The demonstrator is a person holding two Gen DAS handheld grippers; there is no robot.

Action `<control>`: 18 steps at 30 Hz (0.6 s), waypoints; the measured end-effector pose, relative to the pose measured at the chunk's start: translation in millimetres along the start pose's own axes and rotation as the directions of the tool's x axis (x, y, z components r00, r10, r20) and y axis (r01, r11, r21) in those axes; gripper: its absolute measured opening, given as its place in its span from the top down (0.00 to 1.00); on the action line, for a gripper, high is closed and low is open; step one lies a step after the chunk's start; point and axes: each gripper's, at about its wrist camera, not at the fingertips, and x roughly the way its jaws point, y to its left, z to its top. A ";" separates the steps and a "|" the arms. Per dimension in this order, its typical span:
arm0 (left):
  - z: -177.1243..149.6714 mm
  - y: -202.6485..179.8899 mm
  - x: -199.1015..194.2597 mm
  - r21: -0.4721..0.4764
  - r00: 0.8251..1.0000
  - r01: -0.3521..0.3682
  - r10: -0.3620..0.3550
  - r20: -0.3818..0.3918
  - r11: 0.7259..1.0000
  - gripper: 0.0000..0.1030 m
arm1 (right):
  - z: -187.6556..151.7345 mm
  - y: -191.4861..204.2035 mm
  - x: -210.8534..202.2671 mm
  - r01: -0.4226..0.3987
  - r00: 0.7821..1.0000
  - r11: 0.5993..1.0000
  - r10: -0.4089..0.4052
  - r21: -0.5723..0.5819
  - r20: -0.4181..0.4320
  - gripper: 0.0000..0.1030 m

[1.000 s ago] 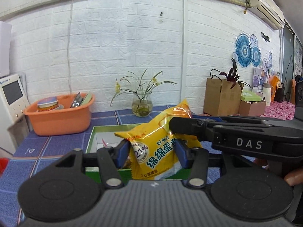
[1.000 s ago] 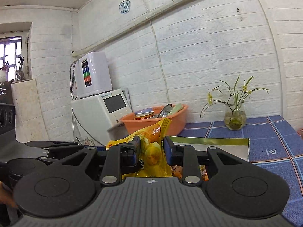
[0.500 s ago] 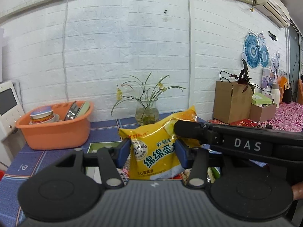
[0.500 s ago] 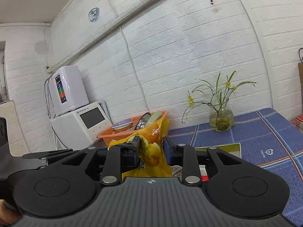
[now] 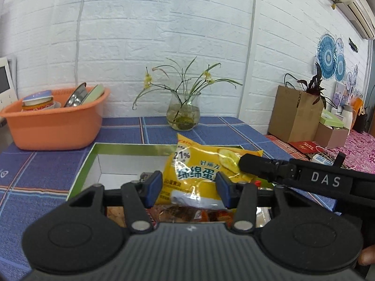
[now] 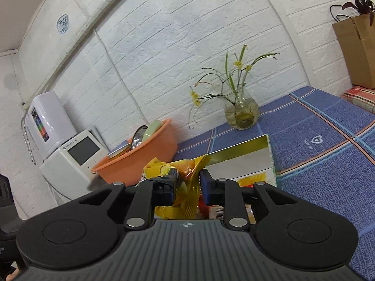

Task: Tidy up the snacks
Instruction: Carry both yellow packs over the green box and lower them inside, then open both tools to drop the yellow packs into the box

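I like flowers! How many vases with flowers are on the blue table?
1. The glass vase stands at the back of the blue table, by the white wall, right of the orange basin.

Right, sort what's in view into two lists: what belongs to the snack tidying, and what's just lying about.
Part of the job:
- yellow snack bag
- green-rimmed box with other snack packets inside
- left gripper, shut on the bag
- right gripper, its jaws just opening, the bag's edge between them

Lying about:
- orange basin of dishes
- glass vase of flowers
- cardboard box
- white appliance

Box's [image 5: 90, 157] far half free; snacks [image 5: 187, 213] crowd near end
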 end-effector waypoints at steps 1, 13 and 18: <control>-1.1 0.2 1.0 0.003 1.000 -0.005 0.005 -0.004 1.000 0.52 | -1.0 -2.0 0.5 0.023 1.000 1.000 -0.023 0.006 0.013 0.41; 1.4 -2.5 -24.4 0.045 0.984 -0.159 0.155 0.084 0.986 0.34 | 3.3 1.5 -13.8 0.129 0.986 0.991 -0.125 -0.027 0.109 0.00; -1.3 -5.0 -40.2 0.039 0.973 -0.220 0.216 0.079 0.975 0.29 | 2.5 13.8 -25.0 0.214 0.974 0.976 -0.210 -0.042 0.082 0.00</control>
